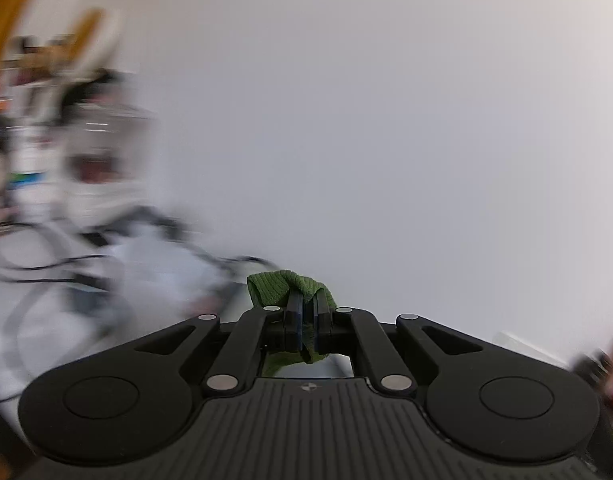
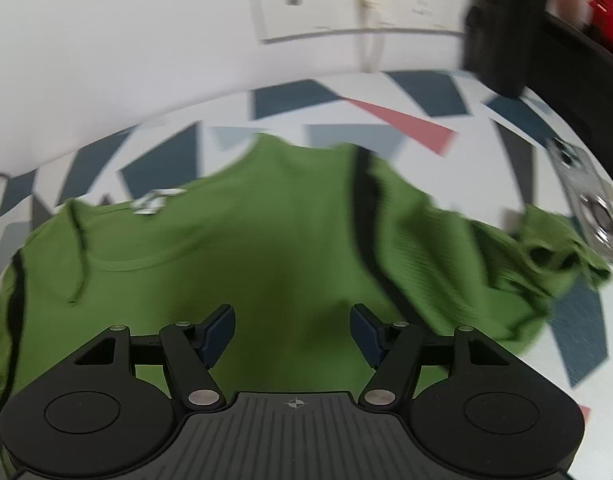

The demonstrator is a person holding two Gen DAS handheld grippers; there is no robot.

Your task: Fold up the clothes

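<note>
The green garment (image 2: 234,248) is lying spread across the table (image 2: 426,92), a surface with a pattern of dark and red triangles, its neckline and a drawstring showing toward the left and a black stripe running down its right part. Toward the table's right edge the cloth is bunching into a crumpled sleeve or corner. No neat fold is showing yet, so the folding is, by my judgement, only beginning.

The left tool (image 1: 306,304) is clenching a pinch of the green ribbed cloth (image 1: 282,286) between its pads, and its view is facing a plain white wall with blurred clutter at the left. The table is not showing in that view.

The right tool (image 2: 292,330) is hanging released just above the middle of the garment, its jaws standing apart with nothing between them.

Left to do, as I judge it: carrying the pinched part over, laying it flat, then folding the rest.
</note>
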